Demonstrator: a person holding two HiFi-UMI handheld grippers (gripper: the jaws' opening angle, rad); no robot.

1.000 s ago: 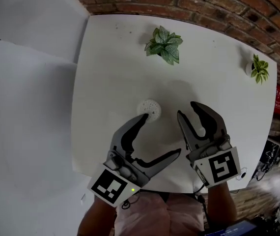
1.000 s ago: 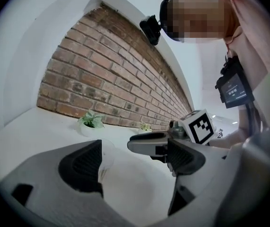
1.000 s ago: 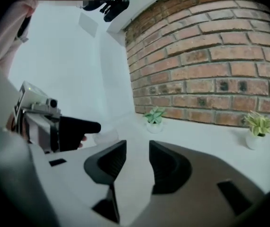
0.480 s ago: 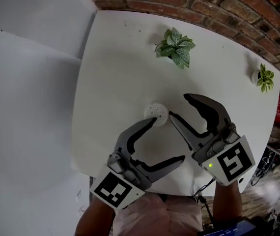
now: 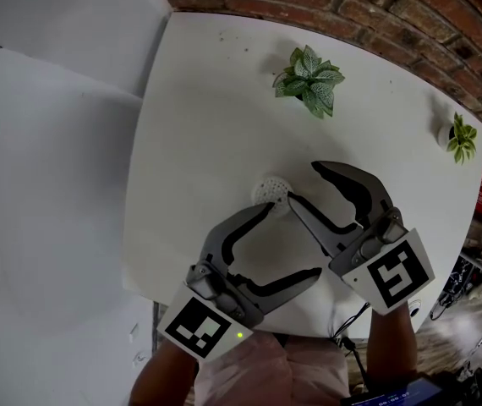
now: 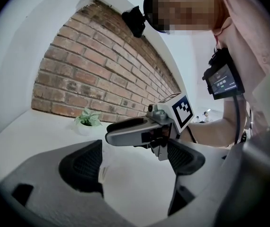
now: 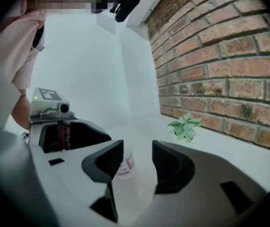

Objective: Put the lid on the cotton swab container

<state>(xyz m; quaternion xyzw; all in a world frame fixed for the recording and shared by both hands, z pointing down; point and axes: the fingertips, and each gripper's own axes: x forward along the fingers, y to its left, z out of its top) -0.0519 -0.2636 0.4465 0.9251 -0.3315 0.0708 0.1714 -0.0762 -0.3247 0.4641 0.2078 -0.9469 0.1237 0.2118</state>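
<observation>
The cotton swab container point(image 5: 272, 190) is a small round clear tub and stands upright on the white table point(image 5: 207, 125); from above its top looks white and dotted. No separate lid shows. My right gripper point(image 5: 304, 183) is open, its near fingertip beside the tub's right side, nothing between the jaws. In the right gripper view the container point(image 7: 125, 165) stands just past the left pad, partly hidden by it. My left gripper point(image 5: 293, 242) is open and empty, one fingertip close below the tub. The left gripper view shows the right gripper point(image 6: 144, 131) ahead.
A leafy potted plant point(image 5: 310, 79) stands at the back of the table and a smaller one point(image 5: 459, 138) near the right edge. A brick wall point(image 5: 376, 7) runs behind. The table's left edge point(image 5: 133, 193) drops off to a pale floor.
The right gripper's jaws have spread wider and it has swung left, up to the container. The left gripper has barely moved.
</observation>
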